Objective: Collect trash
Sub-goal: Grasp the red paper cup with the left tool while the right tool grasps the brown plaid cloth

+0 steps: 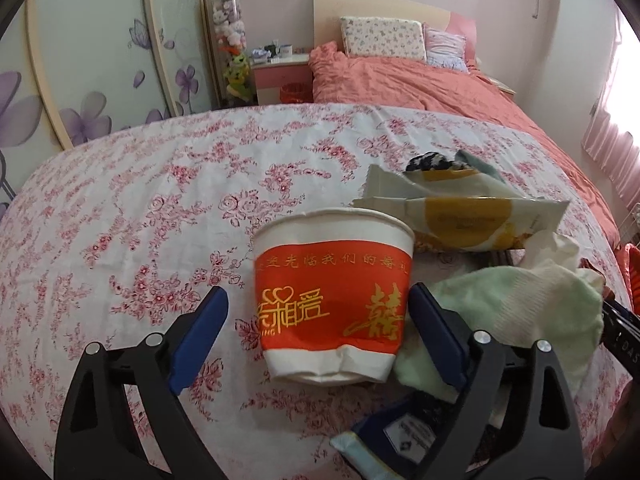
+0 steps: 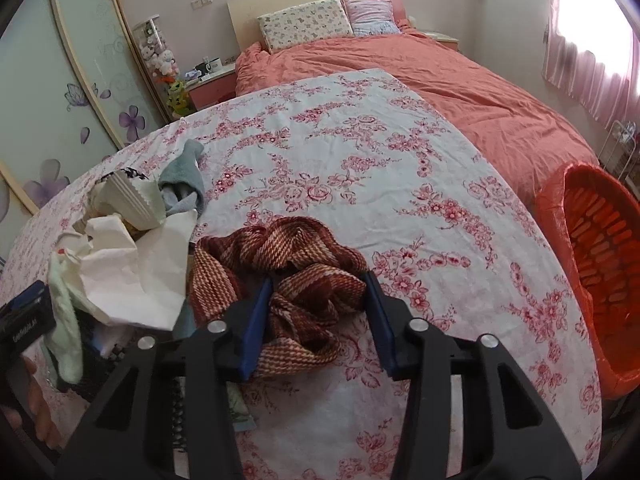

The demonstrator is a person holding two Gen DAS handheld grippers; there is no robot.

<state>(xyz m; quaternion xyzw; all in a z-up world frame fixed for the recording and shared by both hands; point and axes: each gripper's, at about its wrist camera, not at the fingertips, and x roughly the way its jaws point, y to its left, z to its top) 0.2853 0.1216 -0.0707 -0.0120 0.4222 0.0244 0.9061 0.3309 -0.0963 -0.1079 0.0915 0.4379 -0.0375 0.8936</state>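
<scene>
The left gripper (image 1: 318, 312) is wide, with the red paper cup (image 1: 334, 300) standing between its fingers on the flowery table (image 1: 120, 208). The right gripper (image 2: 318, 312) squeezes a striped cloth (image 2: 296, 280).

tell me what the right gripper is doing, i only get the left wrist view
observer: the right gripper is closed around a bunched red and white woven strap, with a pad touching it on each side.
operator: any bin around
observer: yes, an orange basket stands just past the table edge, on the right of that view.
operator: anything in it
observer: the part of its inside that shows is bare.
</scene>
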